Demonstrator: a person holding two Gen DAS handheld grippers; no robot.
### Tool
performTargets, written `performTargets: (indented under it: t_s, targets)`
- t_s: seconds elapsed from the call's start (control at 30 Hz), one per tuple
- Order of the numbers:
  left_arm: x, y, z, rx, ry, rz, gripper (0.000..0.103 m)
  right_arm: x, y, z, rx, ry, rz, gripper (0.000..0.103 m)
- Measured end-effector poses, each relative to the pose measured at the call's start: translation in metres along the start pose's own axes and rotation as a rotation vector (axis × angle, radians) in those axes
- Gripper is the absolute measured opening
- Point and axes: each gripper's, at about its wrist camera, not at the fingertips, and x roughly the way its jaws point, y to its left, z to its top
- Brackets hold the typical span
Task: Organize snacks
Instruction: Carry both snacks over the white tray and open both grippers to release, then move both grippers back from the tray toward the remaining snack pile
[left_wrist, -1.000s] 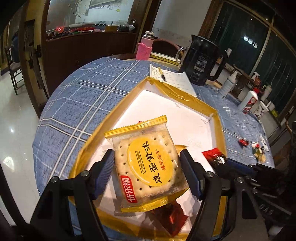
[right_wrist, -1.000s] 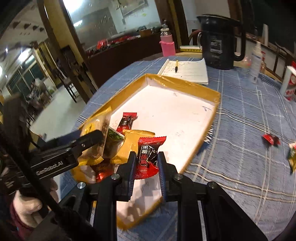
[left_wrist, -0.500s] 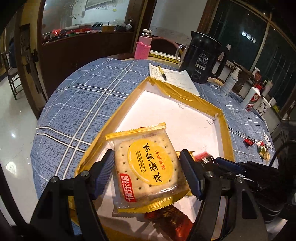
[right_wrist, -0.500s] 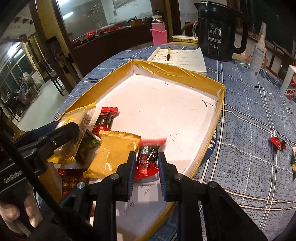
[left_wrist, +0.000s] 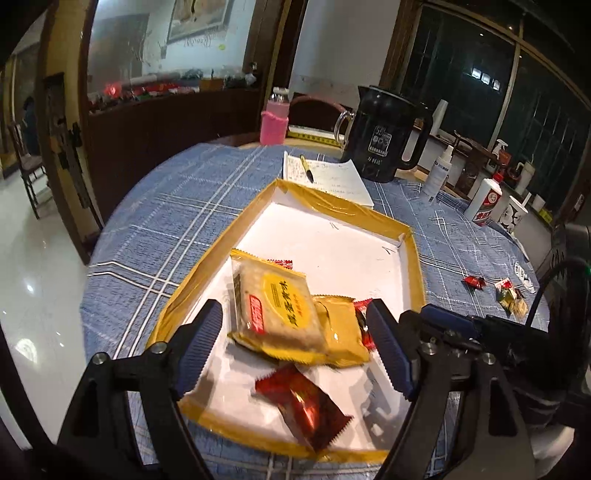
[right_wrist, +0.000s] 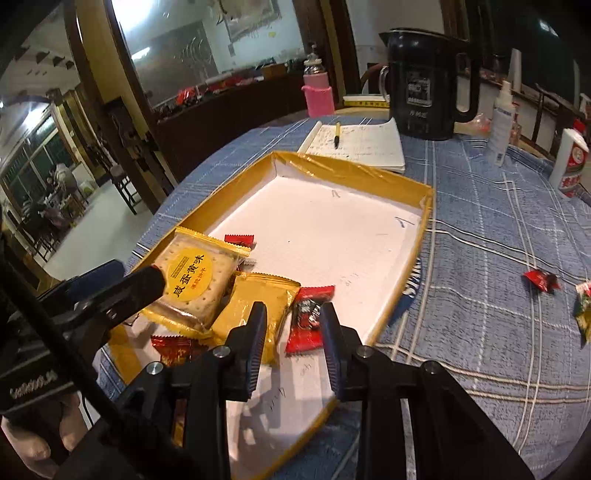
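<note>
The biscuit packet (left_wrist: 277, 308) with a yellow round label lies tilted in the yellow-rimmed white tray (left_wrist: 332, 236), resting on a plain yellow packet (left_wrist: 341, 332). My left gripper (left_wrist: 293, 314) hovers over it, jaws opening, pads clear of the packet. A dark red packet (left_wrist: 303, 404) lies nearer the tray's front edge. In the right wrist view my right gripper (right_wrist: 292, 310) stands just above a red candy packet (right_wrist: 308, 319) lying flat on the tray floor; its jaws are opening and do not press on it. The biscuit packet (right_wrist: 195, 280) shows at its left.
Loose candies (right_wrist: 541, 280) lie on the blue checked tablecloth right of the tray. Behind the tray are a notebook with a pen (right_wrist: 362, 146), a black kettle (right_wrist: 424, 85), a pink bottle (right_wrist: 317, 94) and a spray bottle (right_wrist: 500, 118). The round table's edge curves at left.
The left gripper let go of the biscuit packet, which dropped onto the yellow packet, and drew back and up. The right gripper's jaws widened and released the red candy packet into the tray.
</note>
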Motion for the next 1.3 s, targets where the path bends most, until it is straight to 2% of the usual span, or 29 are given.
performTargets:
  t_s: [0.27,0.47,0.77,1.07,1.3]
  targets:
    - [-0.041,-0.046,-0.023,0.106,-0.088,0.104,0.081,-0.034,-0.031,-0.017,0.079,-0.047,-0.013,0.031]
    - [-0.055,-0.081,-0.031,0.19,-0.124,0.139,0.081,-0.056,-0.058,-0.036,0.13,-0.064,-0.026,0.031]
    - [-0.058,-0.128,-0.038,0.265,-0.123,0.12,0.081,-0.089,-0.112,-0.06,0.215,-0.104,-0.062,0.033]
    - [-0.044,-0.168,-0.044,0.323,-0.093,0.091,0.081,-0.11,-0.179,-0.082,0.324,-0.127,-0.122,0.033]
    - [-0.031,-0.185,-0.039,0.335,-0.054,0.005,0.081,-0.133,-0.242,-0.092,0.422,-0.155,-0.205,0.033]
